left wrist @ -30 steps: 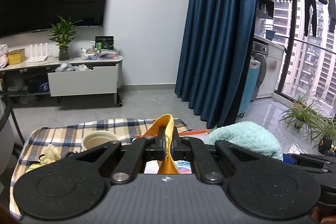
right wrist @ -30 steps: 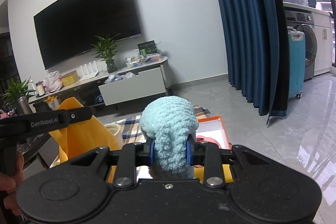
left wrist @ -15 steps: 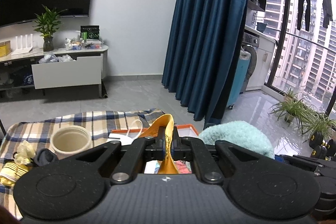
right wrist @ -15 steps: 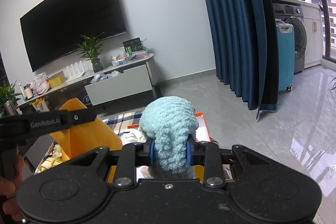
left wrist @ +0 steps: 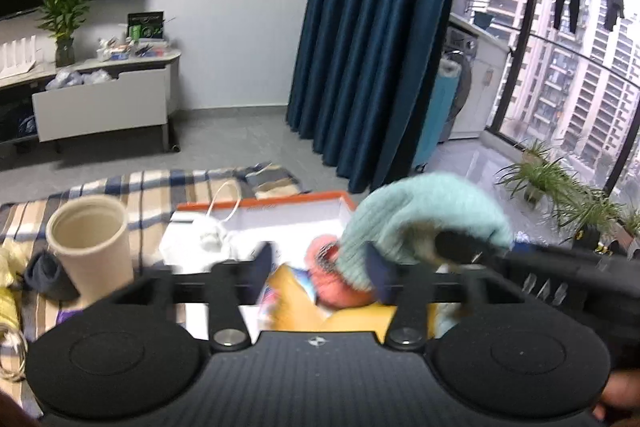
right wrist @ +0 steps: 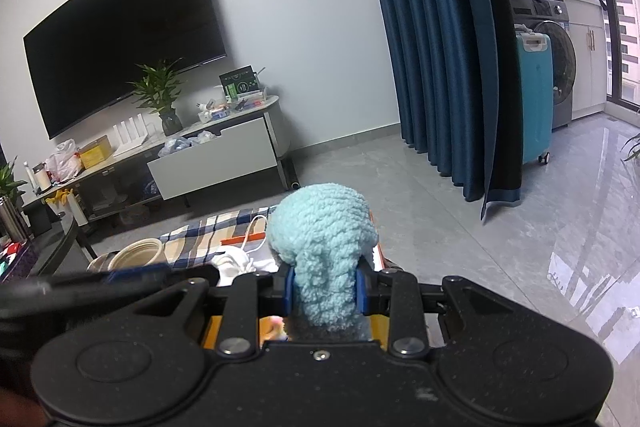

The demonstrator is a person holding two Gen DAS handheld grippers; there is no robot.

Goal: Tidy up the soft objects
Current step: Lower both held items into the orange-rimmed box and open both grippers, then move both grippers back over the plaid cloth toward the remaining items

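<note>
My right gripper [right wrist: 324, 287] is shut on a fluffy light-blue knitted item [right wrist: 322, 227], which sticks up between its jaws; it also shows in the left wrist view [left wrist: 424, 211], held over the orange-rimmed box [left wrist: 280, 205]. My left gripper [left wrist: 320, 267] is open and empty, its jaws blurred. Below it in the box lie a yellow cloth [left wrist: 296, 299] and a pink knitted item [left wrist: 340, 287]. White cable [left wrist: 216, 227] lies in the box's far left part.
A beige paper cup [left wrist: 90, 243] stands on the plaid cloth [left wrist: 160, 187] left of the box, with a dark sock [left wrist: 44, 273] and yellow items beside it. A TV stand [right wrist: 216, 163], blue curtain [left wrist: 372, 47] and teal suitcase [right wrist: 534, 99] stand behind.
My left gripper opened and let go of the yellow cloth, which now lies in the box. Both grippers tilted down toward the box; the right still holds the blue item.
</note>
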